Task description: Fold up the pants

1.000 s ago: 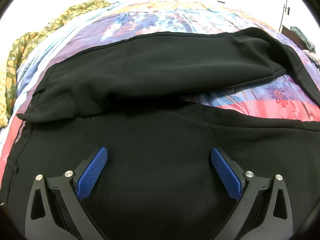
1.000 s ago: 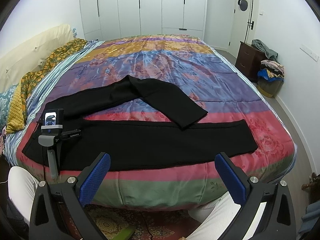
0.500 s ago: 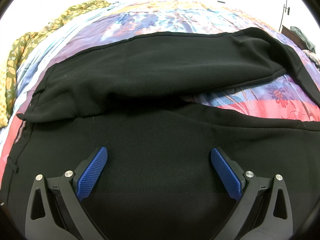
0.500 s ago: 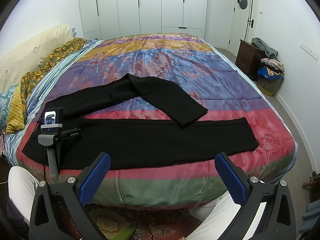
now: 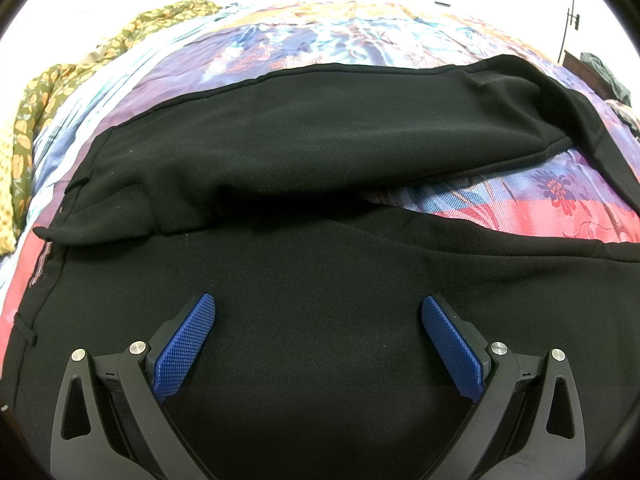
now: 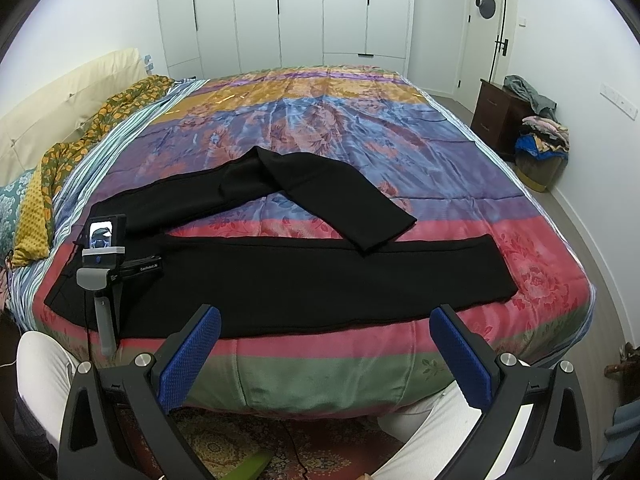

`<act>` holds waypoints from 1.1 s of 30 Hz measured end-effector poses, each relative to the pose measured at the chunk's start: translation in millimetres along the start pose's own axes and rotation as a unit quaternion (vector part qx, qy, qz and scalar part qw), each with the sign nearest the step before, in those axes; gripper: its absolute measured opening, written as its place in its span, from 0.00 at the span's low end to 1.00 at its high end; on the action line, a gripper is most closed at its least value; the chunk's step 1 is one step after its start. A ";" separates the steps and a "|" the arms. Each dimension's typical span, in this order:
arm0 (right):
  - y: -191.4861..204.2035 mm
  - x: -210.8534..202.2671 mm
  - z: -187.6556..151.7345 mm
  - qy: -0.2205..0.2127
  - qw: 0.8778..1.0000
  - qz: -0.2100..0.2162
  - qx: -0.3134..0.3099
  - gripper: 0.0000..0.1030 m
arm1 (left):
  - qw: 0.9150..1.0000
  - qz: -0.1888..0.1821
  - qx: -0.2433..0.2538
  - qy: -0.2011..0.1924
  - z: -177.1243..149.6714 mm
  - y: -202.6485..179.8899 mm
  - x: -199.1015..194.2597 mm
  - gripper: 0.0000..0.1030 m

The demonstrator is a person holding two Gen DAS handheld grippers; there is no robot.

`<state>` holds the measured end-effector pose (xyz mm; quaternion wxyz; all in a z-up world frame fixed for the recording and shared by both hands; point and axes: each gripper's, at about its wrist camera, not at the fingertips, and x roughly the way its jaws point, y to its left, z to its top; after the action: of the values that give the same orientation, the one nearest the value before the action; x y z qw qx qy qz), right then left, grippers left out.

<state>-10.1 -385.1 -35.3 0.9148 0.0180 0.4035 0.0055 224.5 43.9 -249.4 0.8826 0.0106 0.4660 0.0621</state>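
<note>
Black pants (image 6: 280, 276) lay spread on a bed (image 6: 320, 376) covered with a bright patterned quilt. One leg ran straight along the near edge of the bed; the other angled away toward the far side and was bent back over itself, its cuff end resting on the near leg. The waist end sat at the left, near the pillows (image 6: 60, 108).

The left gripper (image 5: 318, 344) hung low over the upper part of the pants (image 5: 320, 360), its blue fingers (image 5: 184, 350) spread wide and clasping nothing. Whether the tips touched the cloth could not be told. From the right wrist view, the left gripper (image 6: 102, 256) stood over the waist end.

The right gripper (image 6: 326, 356) was off the near edge of the bed, well apart from the pants, fingers (image 6: 190, 356) wide apart and empty. The person's white-clad legs (image 6: 40, 380) showed below it.
</note>
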 end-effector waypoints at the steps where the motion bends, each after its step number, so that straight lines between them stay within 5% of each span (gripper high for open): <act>1: 0.3 -0.2 0.2 0.000 1.000 0.000 0.000 1.00 | 1.000 0.000 0.000 0.000 0.0 0.0 0.0 1.00; 33: -0.7 14.1 -4.1 0.018 1.000 -0.002 0.006 1.00 | 1.000 0.000 0.000 0.000 0.1 0.3 0.3 1.00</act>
<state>-3.6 -385.3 -48.5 0.9072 0.0229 0.4202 0.0018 224.7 44.2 -249.5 0.8825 0.0107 0.4661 0.0620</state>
